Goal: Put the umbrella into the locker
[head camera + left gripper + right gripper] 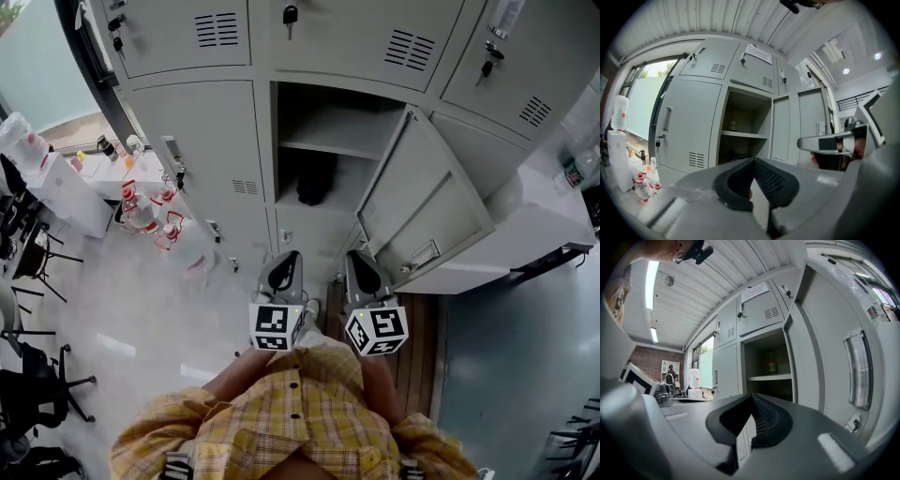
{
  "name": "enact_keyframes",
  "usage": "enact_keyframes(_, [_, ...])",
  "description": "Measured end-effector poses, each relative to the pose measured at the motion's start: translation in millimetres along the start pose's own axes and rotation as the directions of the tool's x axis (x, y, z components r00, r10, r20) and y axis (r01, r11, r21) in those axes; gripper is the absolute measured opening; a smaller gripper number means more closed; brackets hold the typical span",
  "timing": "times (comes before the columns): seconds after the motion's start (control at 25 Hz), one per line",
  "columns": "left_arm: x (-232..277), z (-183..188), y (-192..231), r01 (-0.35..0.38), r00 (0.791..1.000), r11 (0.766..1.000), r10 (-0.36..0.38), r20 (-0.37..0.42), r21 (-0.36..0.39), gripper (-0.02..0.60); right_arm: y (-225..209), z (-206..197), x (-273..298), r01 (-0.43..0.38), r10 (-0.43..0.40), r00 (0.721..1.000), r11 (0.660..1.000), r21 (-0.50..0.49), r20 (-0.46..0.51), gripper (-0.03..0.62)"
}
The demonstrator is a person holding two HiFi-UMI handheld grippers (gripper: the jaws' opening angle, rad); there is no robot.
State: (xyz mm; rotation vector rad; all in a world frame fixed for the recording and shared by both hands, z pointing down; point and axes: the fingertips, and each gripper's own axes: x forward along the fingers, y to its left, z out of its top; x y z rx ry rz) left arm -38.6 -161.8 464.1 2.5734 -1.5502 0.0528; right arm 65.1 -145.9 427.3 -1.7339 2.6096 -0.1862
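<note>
Left gripper (286,257), jaws together with nothing between them, and right gripper (357,256), jaws likewise together and empty, side by side in front of the open locker (274,141), both pointing at it. Locker: grey, its door (422,199) swung out to the right of the opening, one shelf (328,142) across the middle. The umbrella (317,178), a dark bundle, lies in the compartment under that shelf, toward the back; a small bottle (772,365) stands on the shelf, and clear bottles (141,211) with red tops sit on the floor left of the locker.
</note>
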Motion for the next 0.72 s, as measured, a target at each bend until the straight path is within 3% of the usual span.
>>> enact_keyframes(0.72, [-21.8,-6.6,-6.1,-0.012,1.0,1.0,0.012,0.009,0.007,-0.002,8.7,-10.1,-18.3,-0.008,0.008,1.0,1.0,0.011,-0.006,-0.011])
